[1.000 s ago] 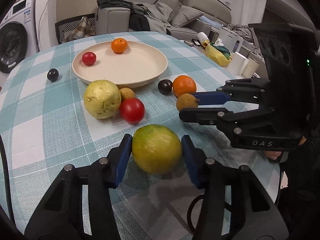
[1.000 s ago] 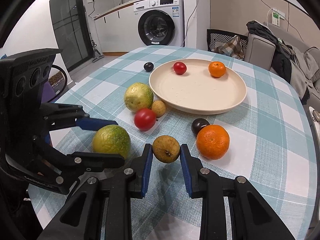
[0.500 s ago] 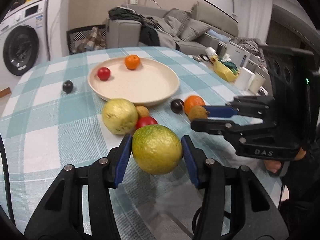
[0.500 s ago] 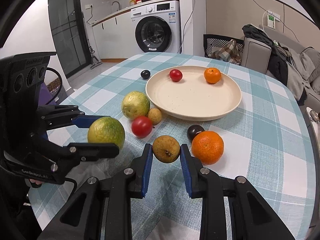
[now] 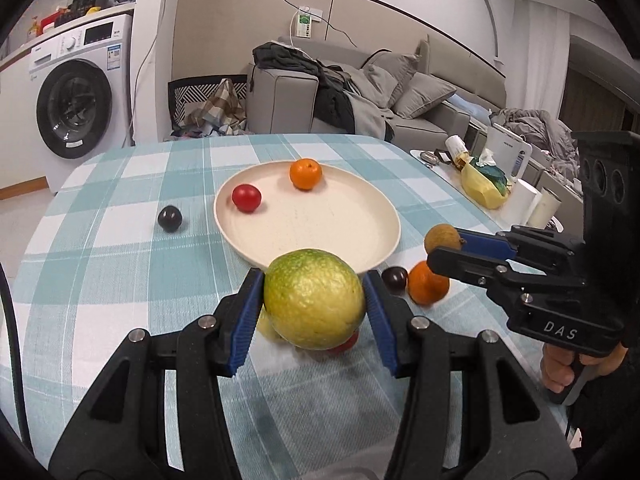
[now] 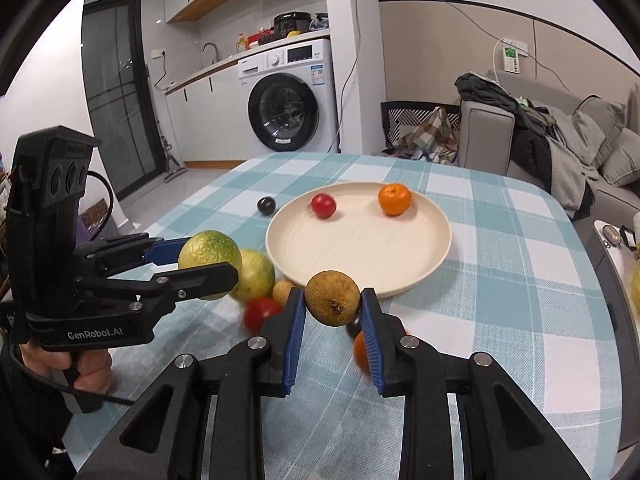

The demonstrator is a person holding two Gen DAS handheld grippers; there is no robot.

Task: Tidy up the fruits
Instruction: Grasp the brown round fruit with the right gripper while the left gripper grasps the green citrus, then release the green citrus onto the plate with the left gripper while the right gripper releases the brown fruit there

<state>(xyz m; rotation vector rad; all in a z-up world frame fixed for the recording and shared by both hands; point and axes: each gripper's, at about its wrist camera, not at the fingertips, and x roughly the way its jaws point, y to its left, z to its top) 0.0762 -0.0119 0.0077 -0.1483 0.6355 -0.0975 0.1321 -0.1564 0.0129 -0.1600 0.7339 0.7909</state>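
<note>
Left gripper (image 5: 314, 300) had its jaws clamped on a big green-yellow citrus (image 5: 314, 298), held above the table (image 5: 100, 280) just short of the plate (image 5: 320, 236). Right gripper (image 6: 332, 300) jaws gripped a small brown fruit (image 6: 333, 298), also lifted clear of the teal-and-white checked cloth.

Below the right gripper, red tomato (image 6: 260, 313), a second yellow-green citrus (image 6: 254, 274) and a small yellowish fruit (image 6: 283, 290) sat close together near the plate's rim. Loose orange (image 5: 427, 288) and dark plum (image 5: 395, 279) lay side by side, possibly touching; the blur made it hard to tell.

On the plate: small tomato (image 5: 246, 197) and mandarin (image 5: 305, 174), apart. Another plum (image 5: 169, 218) lay on the cloth just left of it.

Beyond: washing machine (image 6: 288, 96), grey sofa (image 5: 400, 96) piled with clothes.

Only the left view showed the cluttered side surface with the yellow bag (image 5: 482, 192); only the right view showed the kitchen counter and sink tap (image 6: 208, 50).
</note>
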